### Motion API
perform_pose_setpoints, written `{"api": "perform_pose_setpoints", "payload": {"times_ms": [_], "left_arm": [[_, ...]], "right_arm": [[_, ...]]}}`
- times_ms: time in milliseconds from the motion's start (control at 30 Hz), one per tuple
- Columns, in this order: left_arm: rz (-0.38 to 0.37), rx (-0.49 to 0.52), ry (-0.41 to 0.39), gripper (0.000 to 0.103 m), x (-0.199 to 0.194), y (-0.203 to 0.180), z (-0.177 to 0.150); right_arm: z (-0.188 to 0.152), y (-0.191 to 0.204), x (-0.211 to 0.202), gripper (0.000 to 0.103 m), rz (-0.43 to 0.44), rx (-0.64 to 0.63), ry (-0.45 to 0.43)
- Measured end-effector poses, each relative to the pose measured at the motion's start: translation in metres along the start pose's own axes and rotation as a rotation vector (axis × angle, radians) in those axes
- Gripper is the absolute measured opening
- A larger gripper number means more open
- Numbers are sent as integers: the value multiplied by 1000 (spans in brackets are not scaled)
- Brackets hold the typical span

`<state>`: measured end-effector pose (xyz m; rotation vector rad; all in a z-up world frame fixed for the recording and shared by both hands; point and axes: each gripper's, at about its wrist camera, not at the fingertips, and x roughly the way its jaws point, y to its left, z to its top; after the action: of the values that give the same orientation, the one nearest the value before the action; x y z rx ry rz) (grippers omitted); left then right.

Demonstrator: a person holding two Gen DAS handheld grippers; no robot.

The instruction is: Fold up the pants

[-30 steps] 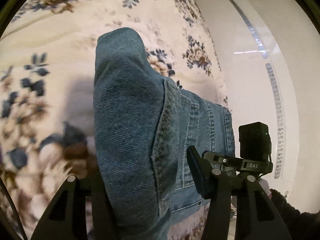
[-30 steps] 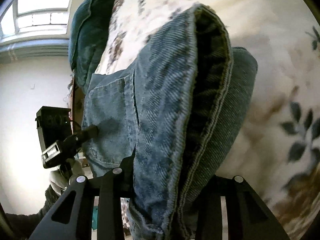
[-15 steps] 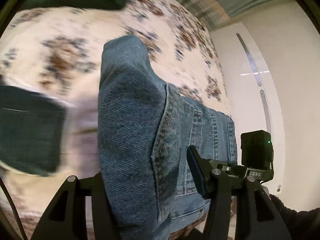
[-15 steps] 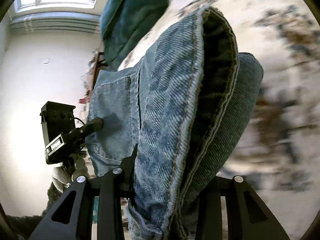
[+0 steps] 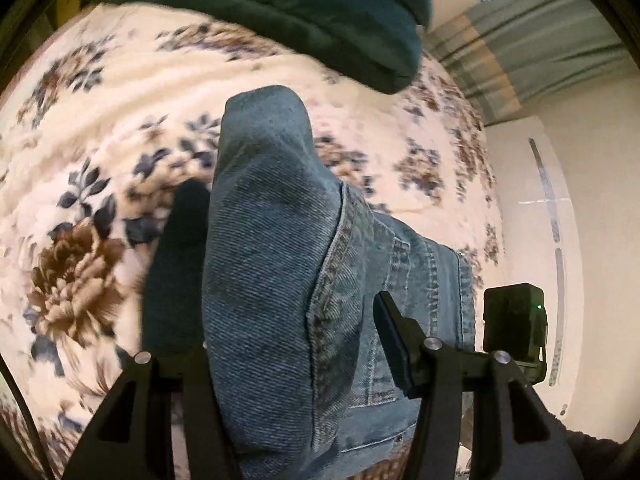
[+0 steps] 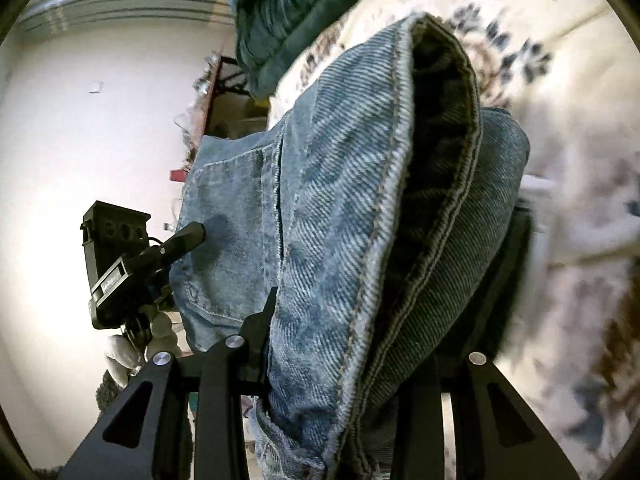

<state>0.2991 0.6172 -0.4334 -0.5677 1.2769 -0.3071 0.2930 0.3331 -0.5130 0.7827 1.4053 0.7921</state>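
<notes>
Item, fold in transit: I had the jeans [image 5: 272,280] clamped in left gripper [image 5: 296,344] and right gripper [image 6: 352,344], above the floral bedspread [image 5: 100,152]; next, lay flat near the green pillow [image 5: 320,12].

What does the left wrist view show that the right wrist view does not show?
Only the left wrist view: the striped curtain and the white cabinet door. Only the right wrist view: the dark inside of the jeans' hem opening, a gloved hand, a wooden shelf. Both: the jeans pinched between the fingers of the left gripper and the right gripper, the floral blanket, the green pillow.
</notes>
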Motion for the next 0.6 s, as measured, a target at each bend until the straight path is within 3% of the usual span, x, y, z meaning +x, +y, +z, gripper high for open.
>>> {"api": "perform_pose_setpoints", "payload": {"times_ms": [133,200,300,367,467,533,567,600], "left_arm": [[51,-35,54,50,36,60,-2],[70,-45,72,57,56,85,-9],[59,-34,65,67,75,98,-15],[49,1,64,69,83,101,-19],[66,-24,62,69,80,95,-18],[140,-33,62,70,69,81,-19],[190,-31,54,70,63,72,-20],[266,-19,39,69,56,59,-22]], "right_arm": [[10,-26,54,37,-70,18,42],[10,-30,63,37,-99,6,36],[6,-39,62,37,-127,-15,29],[8,-46,56,39,-179,-58,36],[7,-61,55,45,-174,-15,53],[10,-60,55,60,-173,9,65],[13,-52,56,82,-208,14,73],[16,-48,56,95,-245,7,69]]}}
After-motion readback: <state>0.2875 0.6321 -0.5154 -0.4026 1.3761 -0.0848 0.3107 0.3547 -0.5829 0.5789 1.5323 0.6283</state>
